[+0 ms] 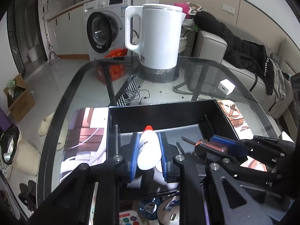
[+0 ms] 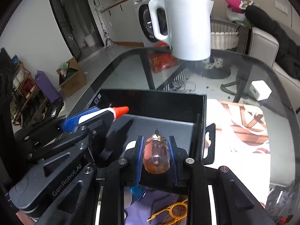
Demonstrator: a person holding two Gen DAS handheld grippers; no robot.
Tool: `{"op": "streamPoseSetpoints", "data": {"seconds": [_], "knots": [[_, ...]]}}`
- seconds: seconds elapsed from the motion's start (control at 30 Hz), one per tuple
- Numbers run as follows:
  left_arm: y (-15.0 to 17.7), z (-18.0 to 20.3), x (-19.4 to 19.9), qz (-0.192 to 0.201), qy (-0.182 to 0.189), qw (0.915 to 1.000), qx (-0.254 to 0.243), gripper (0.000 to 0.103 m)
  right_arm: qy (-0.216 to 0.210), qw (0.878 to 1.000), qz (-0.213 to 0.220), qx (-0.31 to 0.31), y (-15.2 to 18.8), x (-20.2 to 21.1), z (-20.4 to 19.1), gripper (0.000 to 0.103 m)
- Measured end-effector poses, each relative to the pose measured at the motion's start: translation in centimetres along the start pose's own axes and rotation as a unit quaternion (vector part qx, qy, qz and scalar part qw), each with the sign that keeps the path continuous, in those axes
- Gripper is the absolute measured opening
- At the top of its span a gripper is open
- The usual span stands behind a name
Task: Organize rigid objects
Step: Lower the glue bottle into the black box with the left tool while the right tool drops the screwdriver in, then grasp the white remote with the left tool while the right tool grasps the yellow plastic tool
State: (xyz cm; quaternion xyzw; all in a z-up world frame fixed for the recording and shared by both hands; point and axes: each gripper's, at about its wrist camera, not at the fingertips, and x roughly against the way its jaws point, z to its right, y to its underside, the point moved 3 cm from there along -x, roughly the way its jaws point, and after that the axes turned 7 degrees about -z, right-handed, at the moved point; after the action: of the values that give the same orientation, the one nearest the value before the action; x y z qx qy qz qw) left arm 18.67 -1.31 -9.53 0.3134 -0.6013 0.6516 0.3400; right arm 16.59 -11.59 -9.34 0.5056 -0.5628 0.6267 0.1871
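Above the black box [image 1: 221,120] on the glass table, my left gripper [image 1: 149,151] clamps a light, slippery glue bottle [image 1: 149,150] mid-body; my right gripper [image 2: 156,154] clamps a stiff screwdriver [image 2: 156,155] by its smooth handle.

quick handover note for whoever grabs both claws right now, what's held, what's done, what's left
Left claw: shut on the white glue bottle, red cap forward, over the black box.
Right claw: shut on the amber-handled screwdriver, over the same box.
Done: both items picked up and brought to the box.
Left: lower and release each into the box. It looks empty so far.
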Motion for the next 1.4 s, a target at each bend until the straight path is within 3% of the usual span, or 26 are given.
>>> {"op": "streamPoseSetpoints", "data": {"seconds": [0.43,0.83,1.07,1.17,1.4], "knots": [[1.2,-0.7,-1.2,-0.043,0.005,0.999,0.007,0.019,-0.001,1.0,-0.019,0.012,0.1,-1.0,-0.4,0.024],[1.3,-1.1,-0.7,-0.04,0.012,0.9991,0.008,0.02,0.0,1.0,-0.016,0.01,0.0,-0.9,-0.4,0.025],[1.7,-2.2,2.5,-0.02,0.038,0.9988,0.022,0.037,-0.001,1.0,0.017,0.006,0.3,1.9,0.3,0.027],[2.2,-3.1,4.2,-0.012,0.04,0.9987,0.029,0.039,0.0,0.999,0.038,0.01,0.7,4.0,0.6,0.029],[4.9,-4.4,5.8,-0.032,0.031,0.9988,0.022,0.043,-0.021,1.0,0.009,-0.005,3.3,5.5,1.7,0.03]]}}
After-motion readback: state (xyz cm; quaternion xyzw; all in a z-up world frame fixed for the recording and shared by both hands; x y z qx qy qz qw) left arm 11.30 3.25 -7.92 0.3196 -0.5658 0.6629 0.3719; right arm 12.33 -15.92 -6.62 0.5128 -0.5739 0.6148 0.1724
